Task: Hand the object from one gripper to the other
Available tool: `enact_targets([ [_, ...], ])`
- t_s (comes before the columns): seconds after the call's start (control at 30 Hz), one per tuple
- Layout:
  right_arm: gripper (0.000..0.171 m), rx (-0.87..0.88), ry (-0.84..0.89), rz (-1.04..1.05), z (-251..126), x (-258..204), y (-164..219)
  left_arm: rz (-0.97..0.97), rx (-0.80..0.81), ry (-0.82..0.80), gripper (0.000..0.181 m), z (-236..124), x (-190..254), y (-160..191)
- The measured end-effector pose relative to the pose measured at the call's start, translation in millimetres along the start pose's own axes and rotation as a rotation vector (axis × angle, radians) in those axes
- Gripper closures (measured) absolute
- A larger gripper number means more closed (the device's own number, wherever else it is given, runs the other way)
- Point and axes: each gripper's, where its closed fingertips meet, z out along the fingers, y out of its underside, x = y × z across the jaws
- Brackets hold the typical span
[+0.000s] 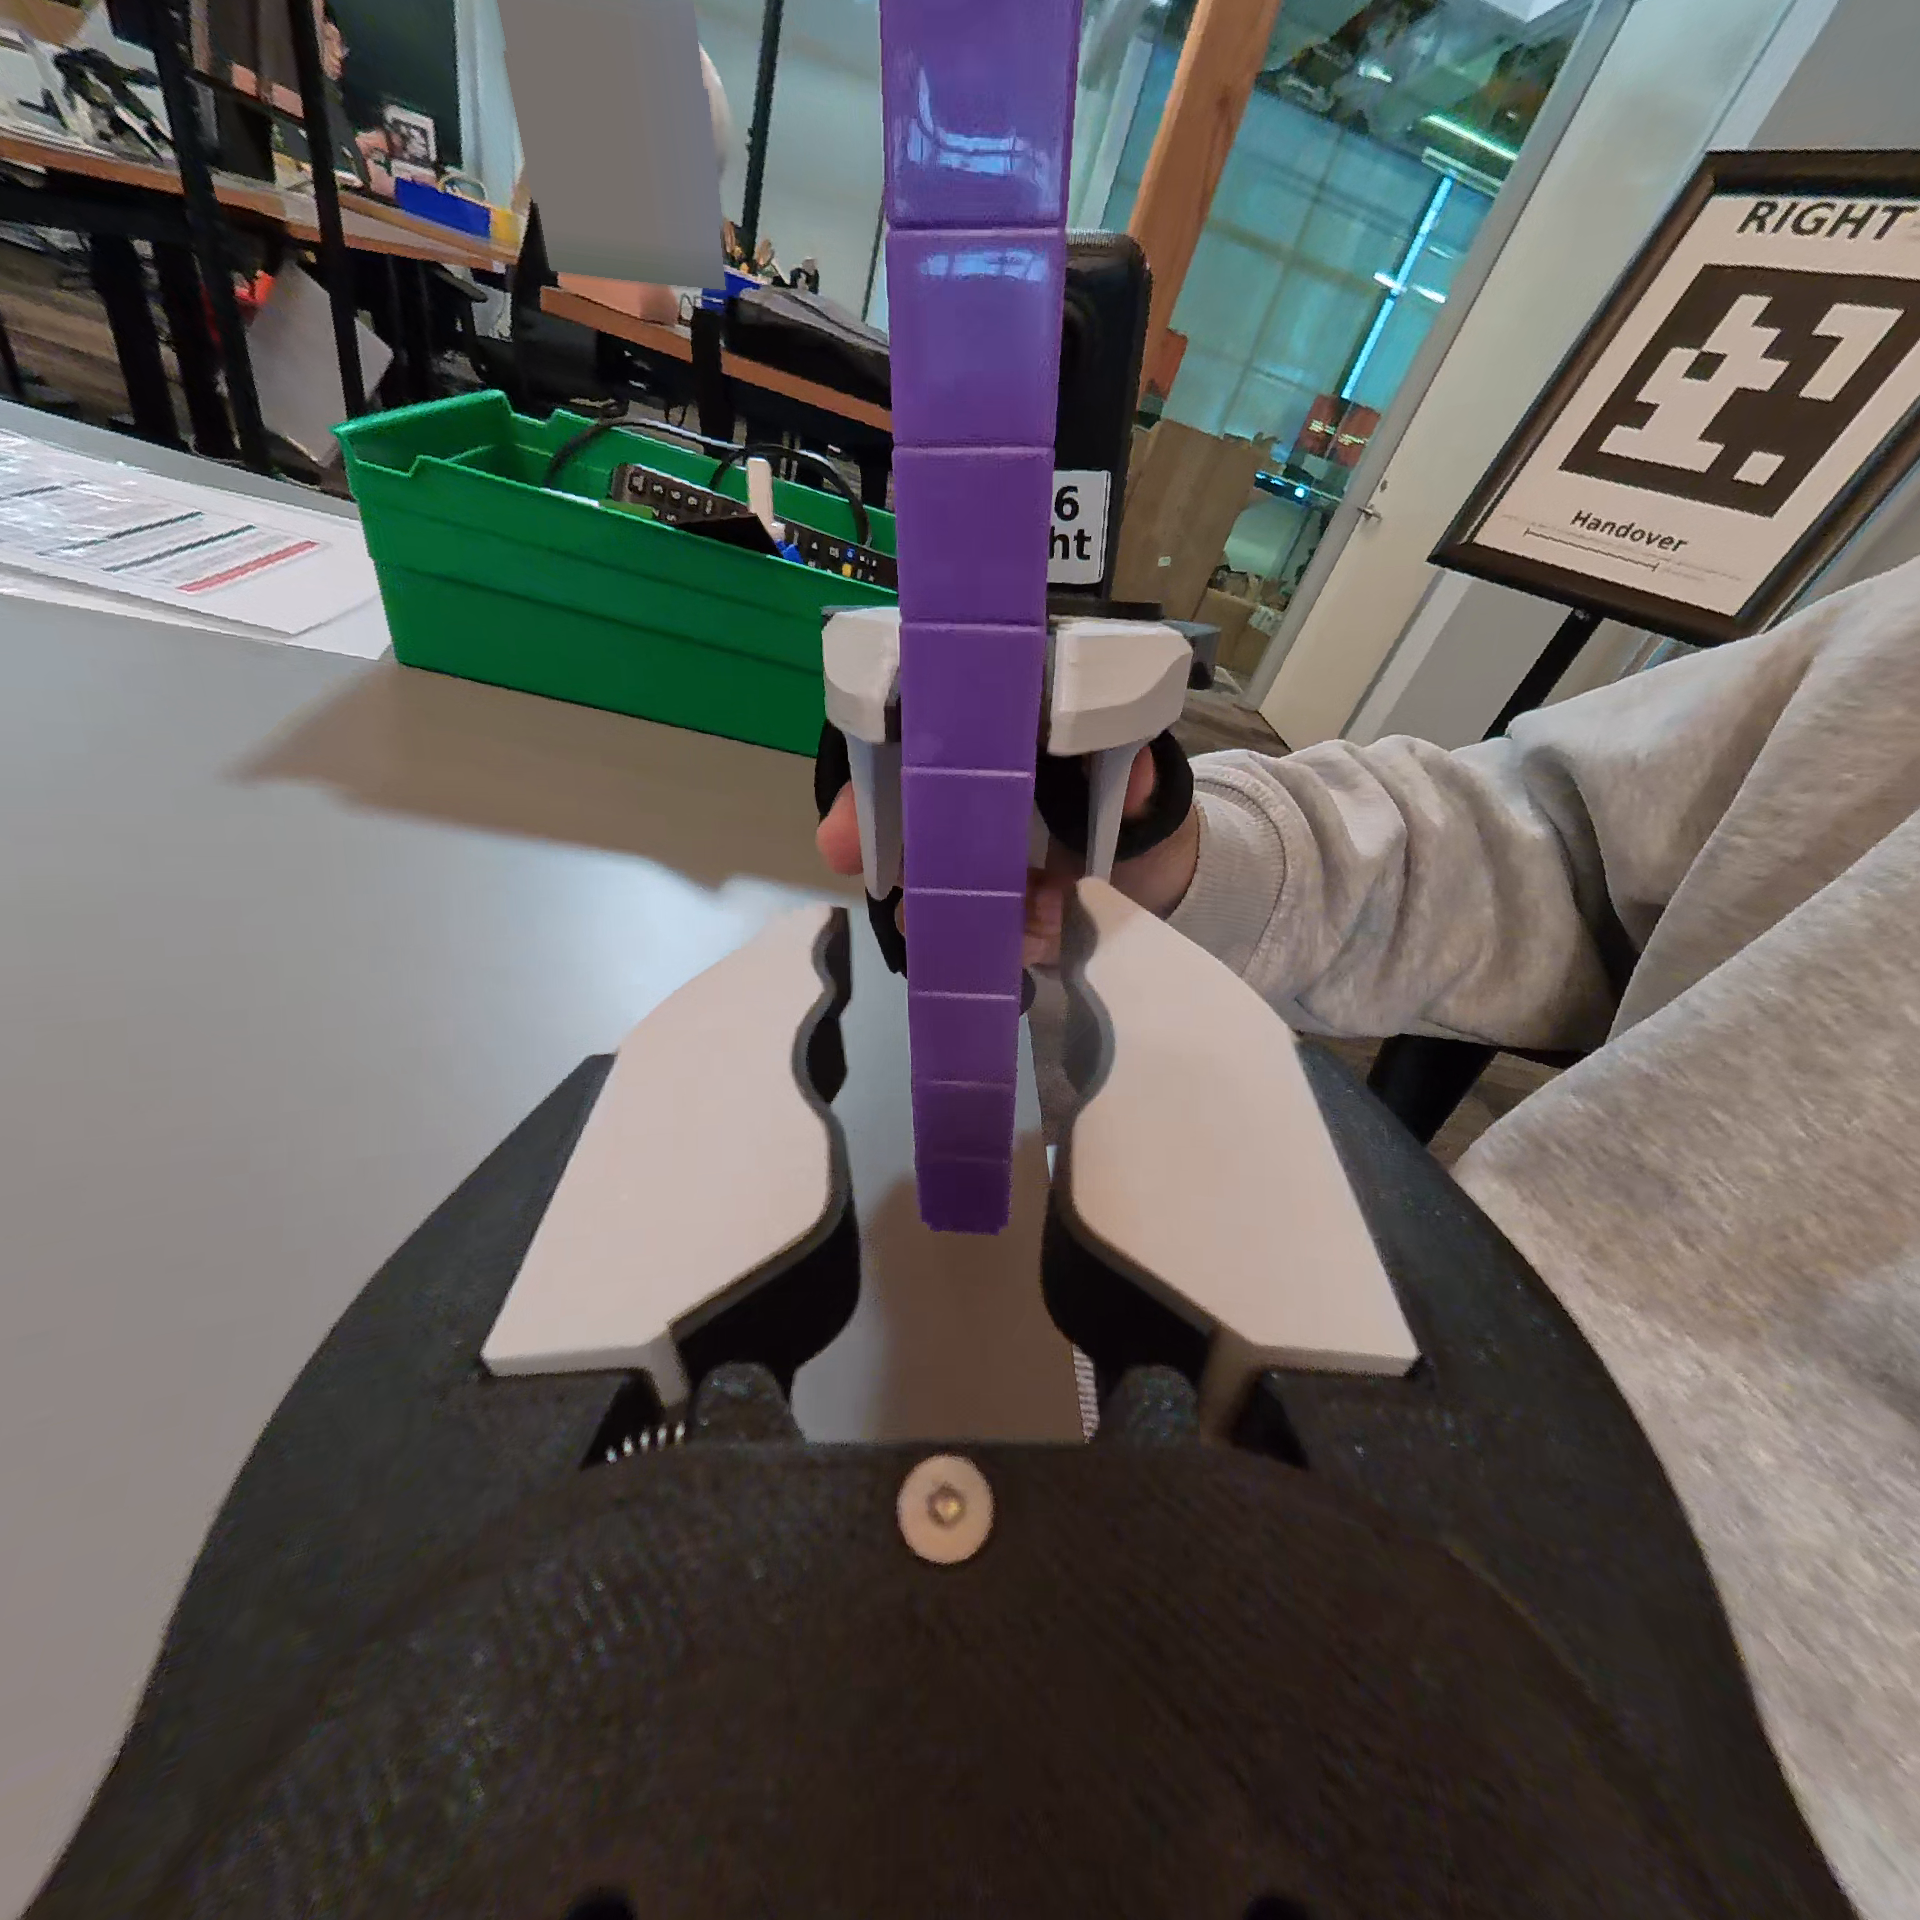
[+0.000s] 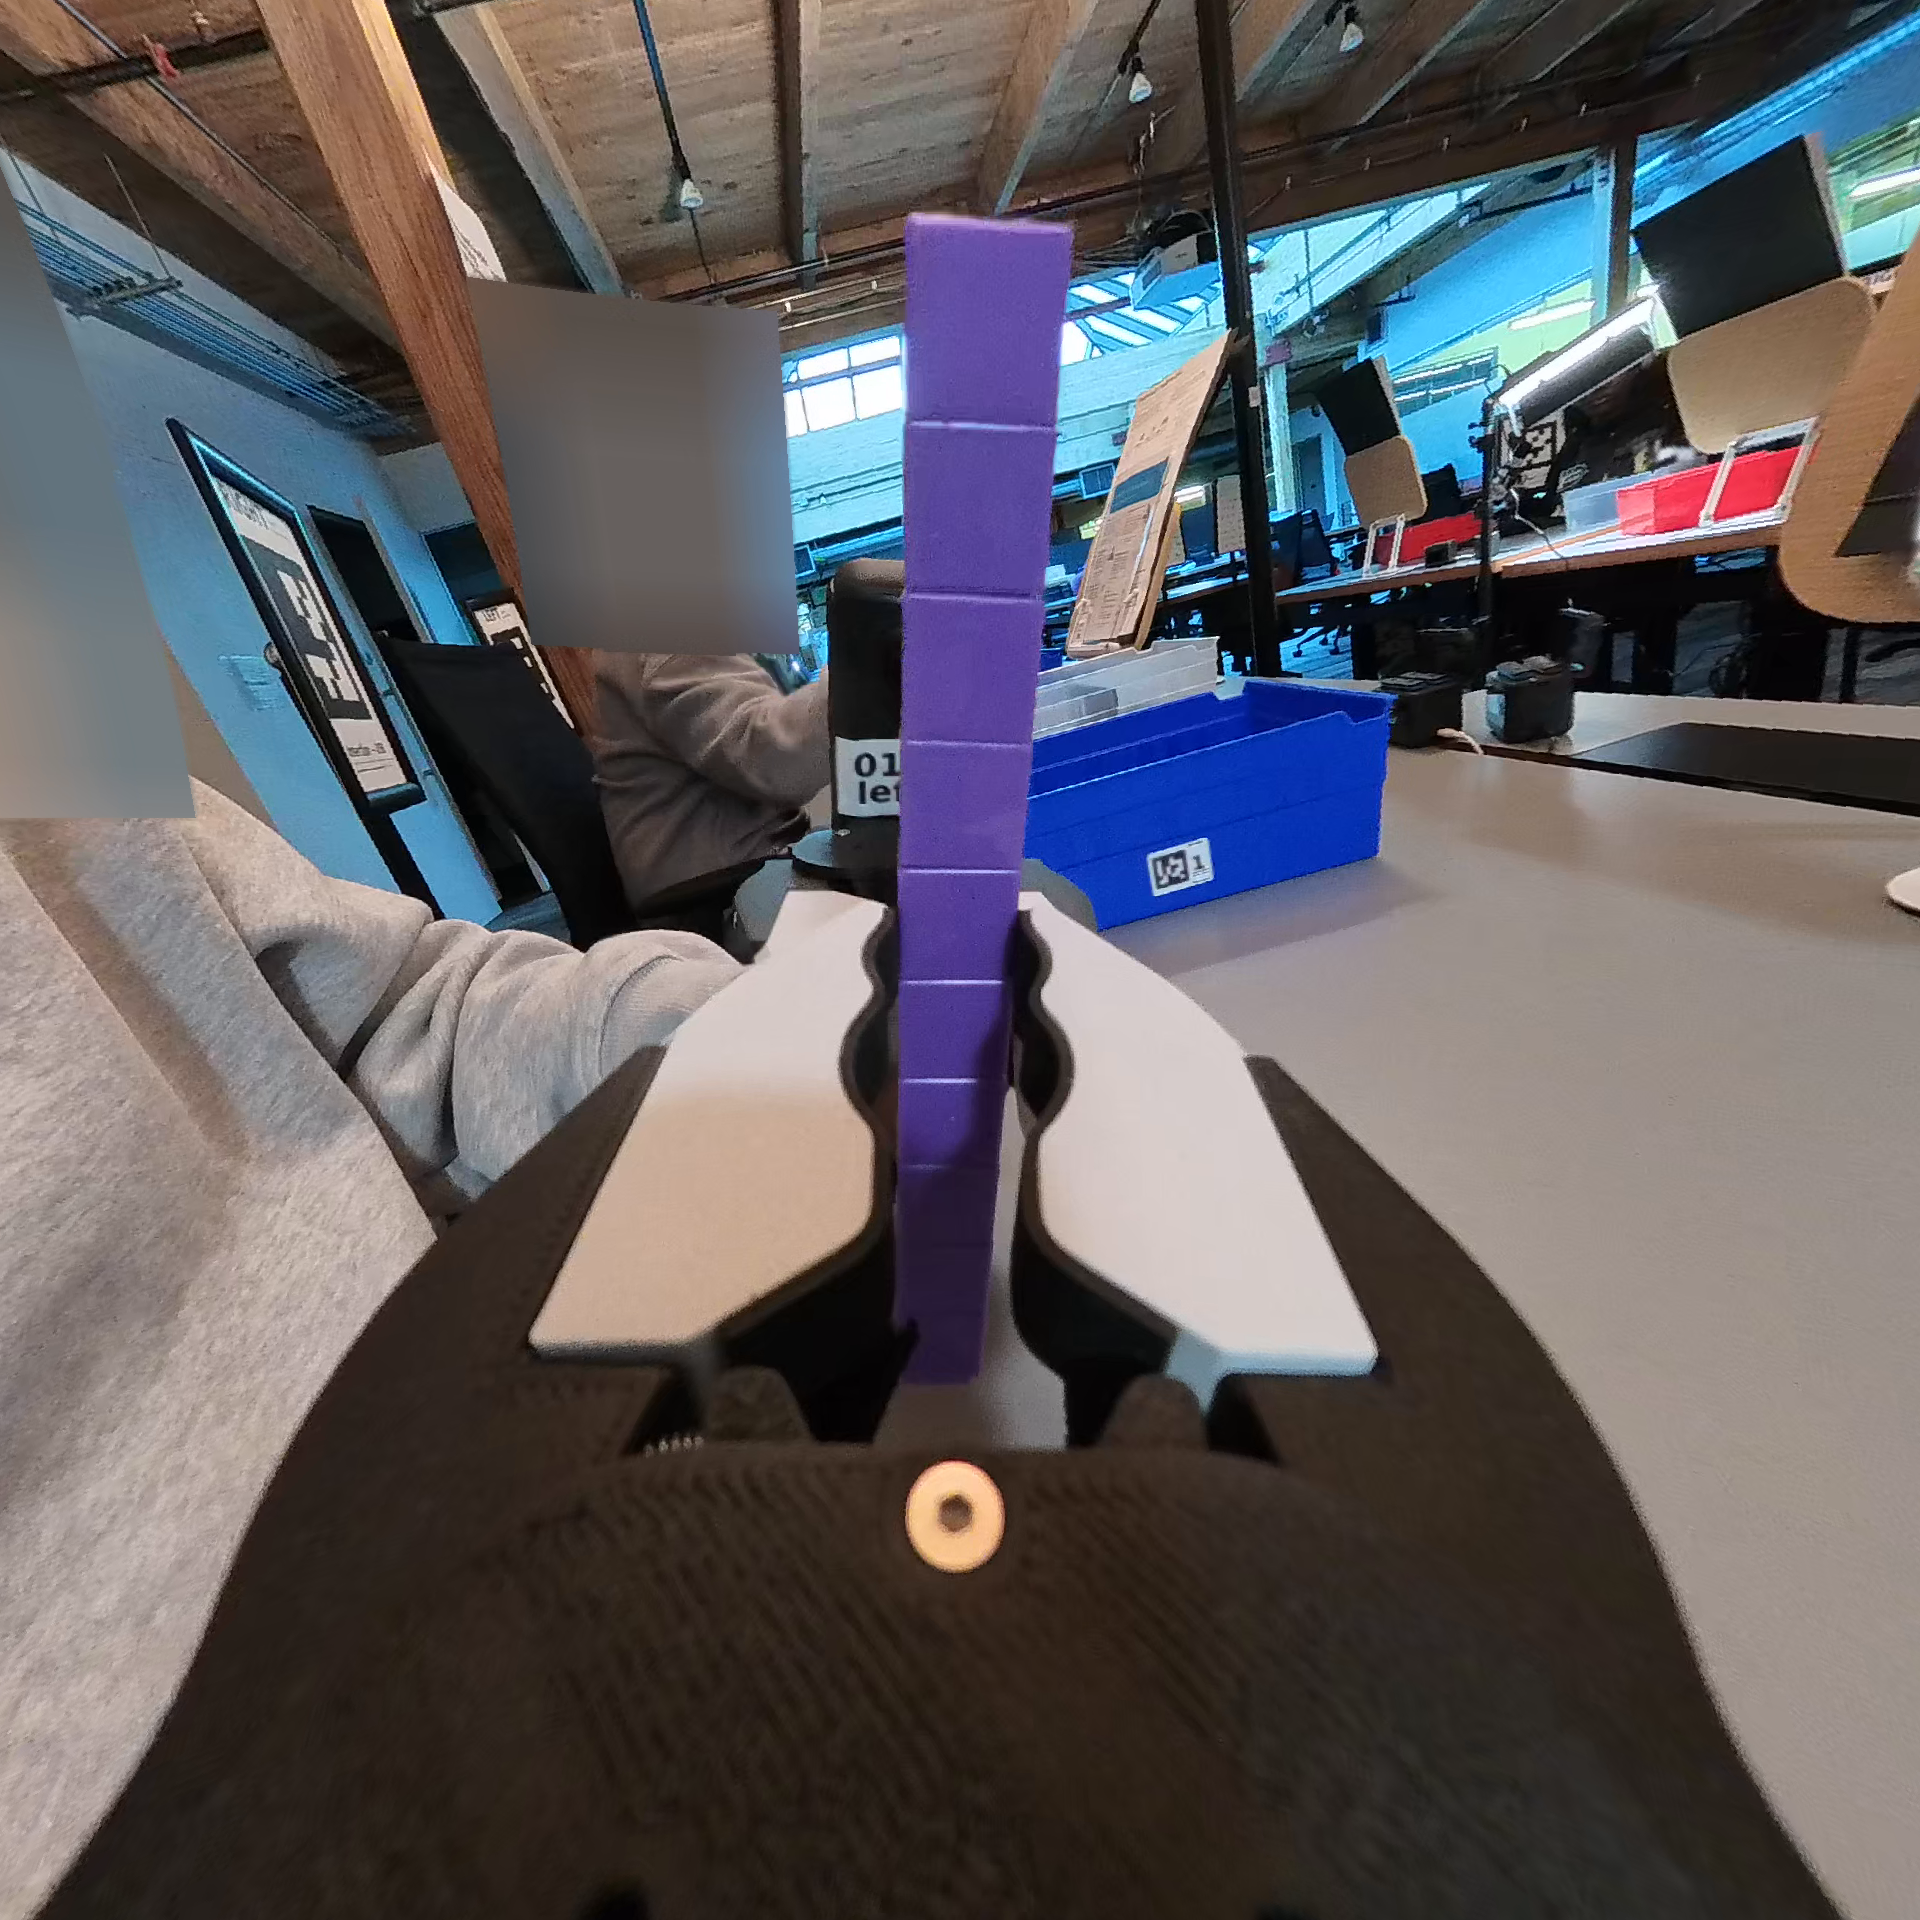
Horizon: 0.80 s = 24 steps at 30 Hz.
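A long purple segmented bar stands upright above the grey table. My right gripper faces the left wrist camera and is shut on the bar's middle. My left gripper is open. Its white fingers straddle the bar's lower end with a gap on each side. In the right wrist view the right gripper clamps the bar between its wavy pads. The left gripper's black body shows just behind the bar; its fingers are hidden there.
A green bin with remotes and cables sits behind the grippers. A blue bin stands on the table on the other side. A framed marker sign stands to the right, and a printed sheet lies far left. A grey sleeve reaches in from the right. The grippers are tip to tip, or close to it.
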Motion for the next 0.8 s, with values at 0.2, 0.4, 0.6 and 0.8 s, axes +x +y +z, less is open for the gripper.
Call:
enact_targets([
  [0.2, 0.150, -0.003, -0.013, -0.004, 2.5, -3.3, 1.2, 0.020, 0.022, 0.000, 0.159, -0.4, 4.5, -6.2],
  [0.4, 0.128, 0.045, 0.003, -0.001, 0.7, 0.9, -3.8, 0.027, 0.045, -0.009, 0.159, -3.6, 3.0, -10.7],
  [0.6, 0.110, 0.054, 0.005, -0.027, -3.2, 2.2, -3.5, 0.028, 0.106, -0.056, 0.159, -23.6, -8.6, -29.4],
  [0.8, 0.110, -0.077, 0.008, -0.077, 6.7, 2.7, 26.4, 0.064, 0.150, -0.113, 0.159, -51.2, -15.8, -56.2],
])
